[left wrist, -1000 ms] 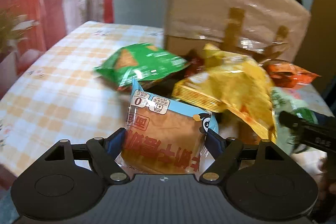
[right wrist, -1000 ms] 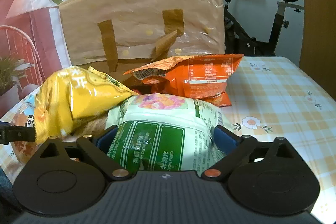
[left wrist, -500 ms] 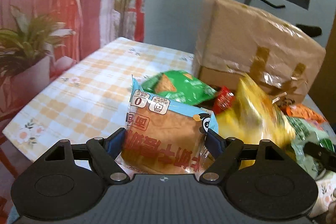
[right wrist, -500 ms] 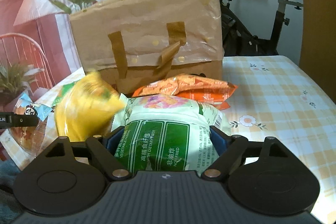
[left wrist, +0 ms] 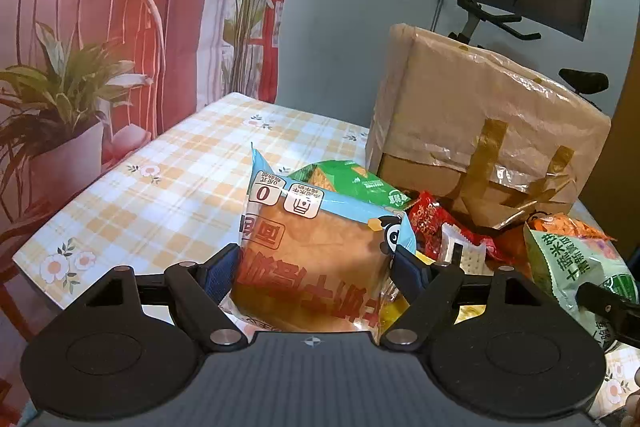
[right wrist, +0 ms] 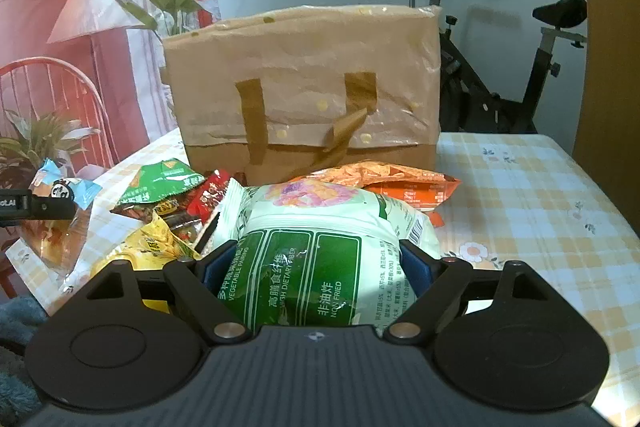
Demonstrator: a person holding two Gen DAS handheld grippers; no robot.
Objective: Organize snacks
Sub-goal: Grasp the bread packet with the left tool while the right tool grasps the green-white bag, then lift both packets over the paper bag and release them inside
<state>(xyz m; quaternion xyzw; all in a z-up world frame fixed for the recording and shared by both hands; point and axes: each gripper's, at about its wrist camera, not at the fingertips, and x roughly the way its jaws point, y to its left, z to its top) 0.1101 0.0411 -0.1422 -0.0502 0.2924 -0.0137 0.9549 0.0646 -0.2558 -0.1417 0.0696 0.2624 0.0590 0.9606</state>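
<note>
Hiding L gripper (left wrist: pixel 316 263) pad faces: bread pack (left wrist: pixel 312 267).

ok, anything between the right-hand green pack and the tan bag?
Yes. The orange packet lies directly between the green-and-white pack, held in the right gripper, and the tan bag, whose top looks closed.

My left camera looks along my left gripper (left wrist: pixel 316 267) from close above the counter's (left wrist: pixel 168 187) near edge. My right camera sits close beside it, facing the brown bag (right wrist: pixel 304 87) squarely. Both share that bag (left wrist: pixel 480 131) and the snack pile before it.
</note>
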